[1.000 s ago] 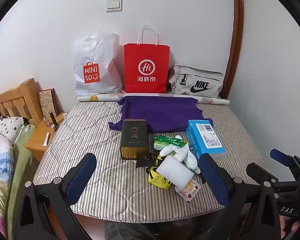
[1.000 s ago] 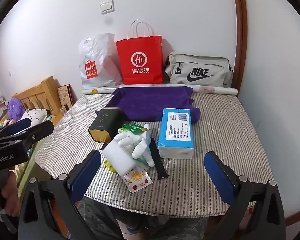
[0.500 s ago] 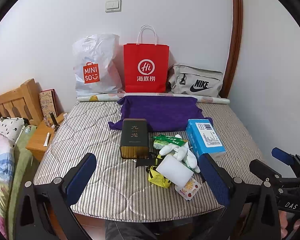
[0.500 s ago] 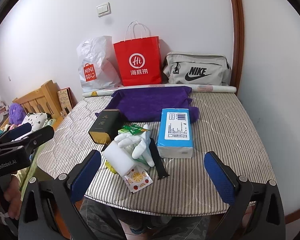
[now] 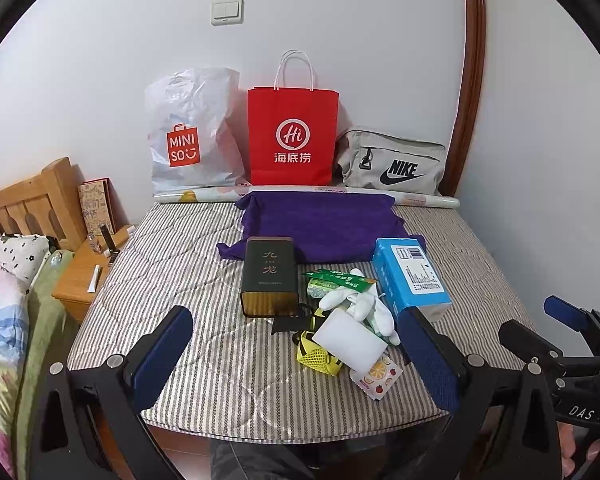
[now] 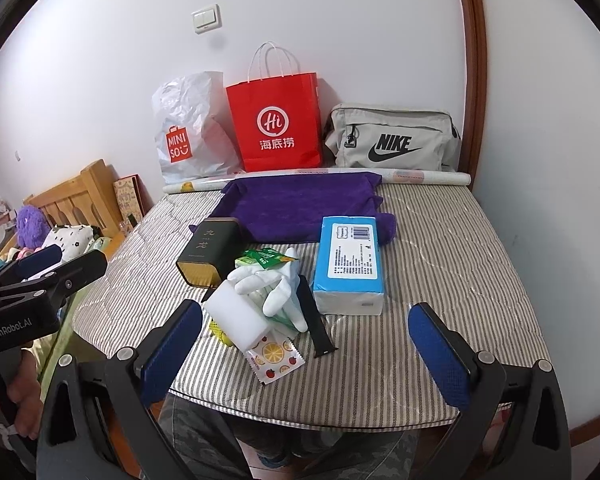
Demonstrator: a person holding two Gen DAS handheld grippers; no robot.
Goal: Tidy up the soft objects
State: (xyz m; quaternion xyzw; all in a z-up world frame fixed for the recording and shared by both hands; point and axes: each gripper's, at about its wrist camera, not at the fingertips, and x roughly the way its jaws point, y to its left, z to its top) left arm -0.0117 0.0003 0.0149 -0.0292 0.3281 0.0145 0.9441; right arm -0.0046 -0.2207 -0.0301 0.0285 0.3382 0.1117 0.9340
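Both grippers hover above the near edge of the striped mattress [image 5: 172,264], holding nothing: the left gripper [image 5: 296,354] has its blue-padded jaws set wide apart, and the right gripper [image 6: 306,344] is spread just as wide. The dark tin [image 5: 269,276] lies in the middle of the mattress and serves as the landmark. Behind the tin a purple cloth [image 5: 320,220] is spread flat, reaching toward the wall. Right of the tin lies a blue tissue pack [image 5: 410,274]. Between the tin and the tissue pack sits a clutter of small things: a white glove [image 5: 360,304], a green packet [image 5: 338,278] beside the tin, a white sponge block [image 5: 350,340] nearer than the tin and resting on a yellow mesh item [image 5: 318,356], and a fruit-printed sachet [image 5: 376,376] nearest the mattress edge. A black strap [image 6: 314,322] lies beside the glove.
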